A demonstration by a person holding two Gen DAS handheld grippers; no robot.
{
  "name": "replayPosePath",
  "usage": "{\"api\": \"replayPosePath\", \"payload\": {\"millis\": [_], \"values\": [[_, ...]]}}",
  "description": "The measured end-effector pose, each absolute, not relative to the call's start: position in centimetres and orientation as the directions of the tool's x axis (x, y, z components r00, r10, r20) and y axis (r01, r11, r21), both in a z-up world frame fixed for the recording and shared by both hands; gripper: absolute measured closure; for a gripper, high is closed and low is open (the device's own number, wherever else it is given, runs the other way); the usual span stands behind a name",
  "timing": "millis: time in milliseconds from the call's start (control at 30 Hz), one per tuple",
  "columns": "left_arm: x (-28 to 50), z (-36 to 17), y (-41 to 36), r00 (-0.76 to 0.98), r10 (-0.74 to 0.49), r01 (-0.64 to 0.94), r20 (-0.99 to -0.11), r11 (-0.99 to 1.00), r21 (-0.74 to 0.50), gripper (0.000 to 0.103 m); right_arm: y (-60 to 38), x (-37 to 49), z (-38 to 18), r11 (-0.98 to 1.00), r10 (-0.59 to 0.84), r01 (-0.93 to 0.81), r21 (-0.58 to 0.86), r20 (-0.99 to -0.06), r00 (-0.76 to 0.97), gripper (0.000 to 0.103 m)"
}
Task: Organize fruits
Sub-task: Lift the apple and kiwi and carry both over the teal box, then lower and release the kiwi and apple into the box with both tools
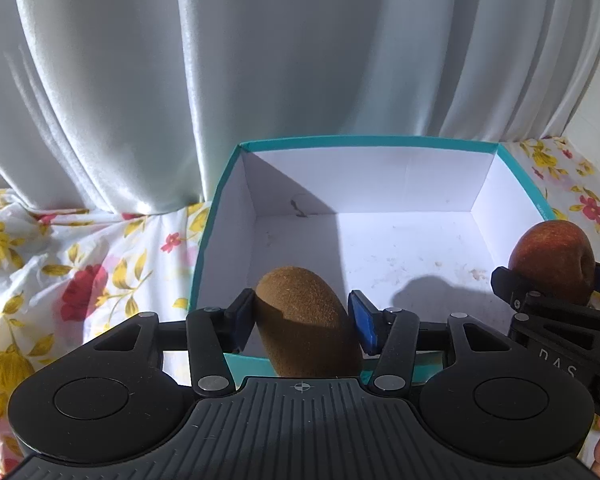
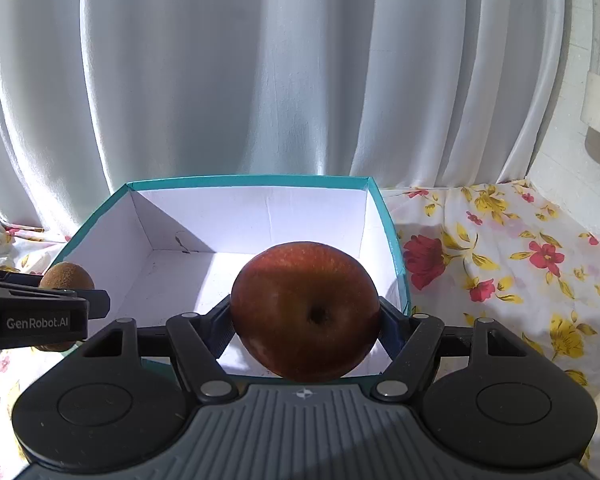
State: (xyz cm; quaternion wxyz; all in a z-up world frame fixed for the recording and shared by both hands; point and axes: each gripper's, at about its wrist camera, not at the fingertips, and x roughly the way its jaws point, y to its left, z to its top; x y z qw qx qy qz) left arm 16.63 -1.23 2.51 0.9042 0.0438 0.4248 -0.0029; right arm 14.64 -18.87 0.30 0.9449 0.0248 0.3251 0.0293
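My left gripper (image 1: 302,322) is shut on a brown kiwi (image 1: 306,316) and holds it above the near wall of a teal box with a white inside (image 1: 380,184). My right gripper (image 2: 305,320) is shut on a red apple (image 2: 305,312), held over the near right part of the same box (image 2: 260,216). The box holds no fruit. In the left wrist view the apple (image 1: 552,264) and the right gripper show at the right edge. In the right wrist view the kiwi (image 2: 66,276) and the left gripper show at the left edge.
The box stands on a white cloth with red and yellow flowers (image 1: 80,264), which spreads to both sides (image 2: 500,272). A pale curtain (image 1: 260,60) hangs right behind the box. A white wall (image 2: 580,160) rises at the far right.
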Motion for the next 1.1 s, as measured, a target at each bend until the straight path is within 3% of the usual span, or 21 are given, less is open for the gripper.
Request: {"api": "replayPosePath", "payload": {"millis": [633, 933, 1100], "values": [[17.4, 1.2, -1.4, 0.599, 0.054, 0.047, -0.799, 0.994, 0.102, 0.057, -18.6, 16.3, -1.0, 1.000, 0.022, -0.023, 0.008, -0.665, 0.747, 0.032], [17.1, 1.7, -1.3, 0.613, 0.056, 0.047, -0.788, 0.993, 0.107, 0.053, -18.8, 15.5, 0.0, 1.000, 0.003, -0.010, -0.007, -0.618, 0.786, 0.031], [16.2, 2.4, -0.9, 0.635, 0.065, 0.037, -0.769, 0.993, 0.114, 0.045, -19.4, 14.3, 0.8, 1.000, 0.007, 0.013, 0.028, -0.592, 0.806, 0.029]]}}
